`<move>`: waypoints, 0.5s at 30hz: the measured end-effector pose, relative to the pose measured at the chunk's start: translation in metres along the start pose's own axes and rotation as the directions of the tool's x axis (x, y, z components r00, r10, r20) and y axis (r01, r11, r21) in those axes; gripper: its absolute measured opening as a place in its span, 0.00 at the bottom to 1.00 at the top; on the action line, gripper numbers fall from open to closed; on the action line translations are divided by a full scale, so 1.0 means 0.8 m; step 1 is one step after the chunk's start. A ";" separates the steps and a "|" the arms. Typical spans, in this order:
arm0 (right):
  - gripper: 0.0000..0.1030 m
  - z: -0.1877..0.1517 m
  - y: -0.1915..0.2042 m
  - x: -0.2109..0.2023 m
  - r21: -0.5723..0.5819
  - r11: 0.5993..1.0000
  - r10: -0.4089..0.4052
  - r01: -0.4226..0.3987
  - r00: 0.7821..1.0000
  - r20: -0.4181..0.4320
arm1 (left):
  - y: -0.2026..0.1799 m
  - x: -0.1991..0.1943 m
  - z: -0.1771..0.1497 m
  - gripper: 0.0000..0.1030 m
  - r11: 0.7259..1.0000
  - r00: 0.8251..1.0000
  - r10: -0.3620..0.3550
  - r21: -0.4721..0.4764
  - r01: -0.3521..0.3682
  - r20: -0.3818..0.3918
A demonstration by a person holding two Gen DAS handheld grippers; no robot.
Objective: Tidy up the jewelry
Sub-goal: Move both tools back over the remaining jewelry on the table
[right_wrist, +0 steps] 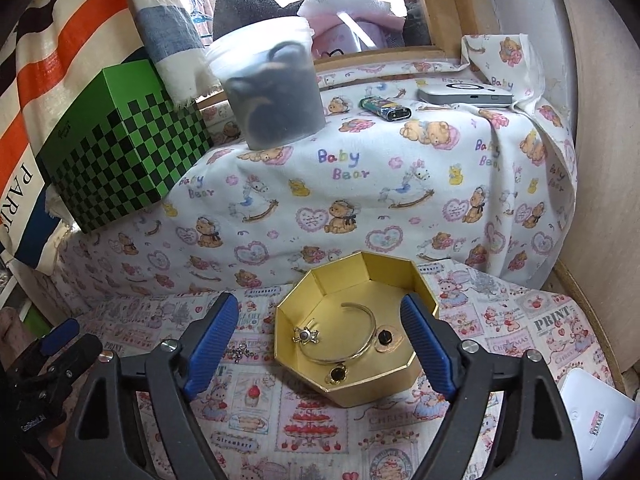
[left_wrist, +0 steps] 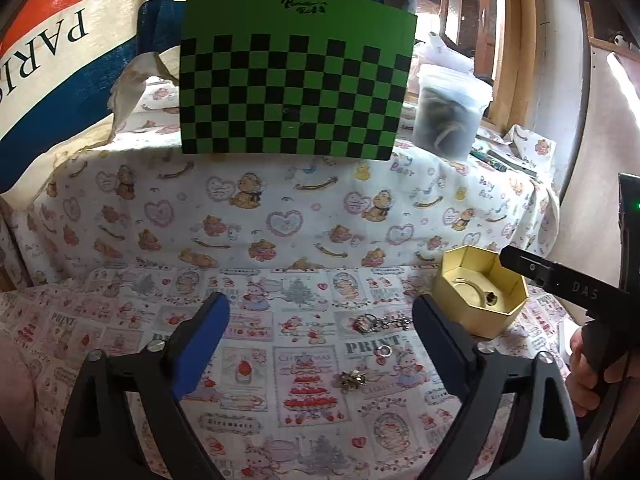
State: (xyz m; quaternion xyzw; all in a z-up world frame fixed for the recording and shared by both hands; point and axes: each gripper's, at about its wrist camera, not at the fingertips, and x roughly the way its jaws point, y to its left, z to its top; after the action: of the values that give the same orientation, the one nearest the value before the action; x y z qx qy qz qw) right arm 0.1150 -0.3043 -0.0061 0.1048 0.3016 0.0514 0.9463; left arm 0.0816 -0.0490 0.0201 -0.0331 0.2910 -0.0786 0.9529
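Your jewelry is split between the gold box and the cloth beside it. The pieces are small and metallic: a thin open bangle, a star-shaped piece with a dark stone, a dark-stoned charm by the box's near wall and a dark stud on a round gold card. All four lie inside the box.

Loose on the cloth, toward the counter's near edge and just left of the box, you have a chain with rings, a small ring and a gold flower-like piece. Their detail is too fine to read further.

The counter is covered by a printed cloth with Christmas and strawberry panels. Behind it a bear-print cloth drapes over a raised ledge at the back edge. A green checkered box stands on that ledge at the left. A lidded translucent tub with dark contents stands beside it. A lighter and a flat white device lie further right on the ledge. Striped fabric hangs at the left and a window frame runs behind.

Your left gripper has its jaws wide apart, with the loose pieces lying on the cloth between them, untouched. Your right gripper has its jaws wide apart astride the box, clamped on nothing.
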 end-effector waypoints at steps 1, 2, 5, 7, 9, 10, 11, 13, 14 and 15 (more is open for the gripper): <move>0.82 -0.001 0.000 0.001 -0.003 1.000 -0.003 0.003 1.000 -0.002 | 0.001 0.001 0.000 0.93 1.000 1.000 0.006 0.000 -0.006 0.001; 0.82 -0.002 0.001 0.003 -0.007 1.000 -0.009 0.009 1.000 -0.005 | 0.003 0.002 -0.001 0.94 1.000 1.000 0.009 -0.002 -0.009 0.000; 0.82 -0.004 0.004 0.006 -0.025 0.999 -0.031 0.031 0.999 -0.007 | 0.009 0.007 -0.001 0.94 1.000 1.000 0.011 -0.019 -0.011 -0.014; 0.82 -0.005 0.006 0.007 -0.036 0.999 -0.037 0.036 0.999 -0.005 | 0.013 0.011 -0.003 0.94 0.999 0.999 0.024 -0.026 -0.025 -0.023; 0.82 -0.005 0.008 0.007 -0.043 0.998 -0.037 0.037 0.999 -0.005 | 0.016 0.016 -0.005 0.94 0.999 0.999 0.039 -0.034 -0.040 -0.036; 0.82 -0.005 0.008 0.007 -0.047 0.998 -0.039 0.039 0.999 -0.005 | 0.018 0.019 -0.006 0.94 0.998 0.998 0.037 -0.039 -0.039 -0.047; 0.82 -0.006 0.009 0.008 -0.049 0.998 -0.040 0.040 0.999 -0.006 | 0.020 0.022 -0.006 0.94 0.998 0.998 0.030 -0.046 -0.033 -0.058; 0.82 -0.006 0.009 0.009 -0.051 0.998 -0.042 0.041 0.999 -0.010 | 0.021 0.027 -0.008 0.94 0.998 0.997 0.020 -0.056 -0.024 -0.074; 0.82 -0.006 0.009 0.010 -0.051 0.998 -0.044 0.043 0.999 -0.012 | 0.021 0.029 -0.008 0.94 0.998 0.997 0.018 -0.056 -0.022 -0.079; 0.83 -0.006 0.008 0.010 -0.050 0.998 -0.045 0.044 0.999 -0.013 | 0.020 0.030 -0.009 0.94 0.998 0.996 0.018 -0.053 -0.022 -0.083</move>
State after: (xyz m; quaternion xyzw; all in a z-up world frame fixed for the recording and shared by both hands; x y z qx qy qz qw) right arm 0.1182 -0.2957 -0.0131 0.0742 0.3093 0.0384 0.9473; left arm 0.0991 -0.0374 -0.0006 -0.0526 0.3325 -0.0623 0.9396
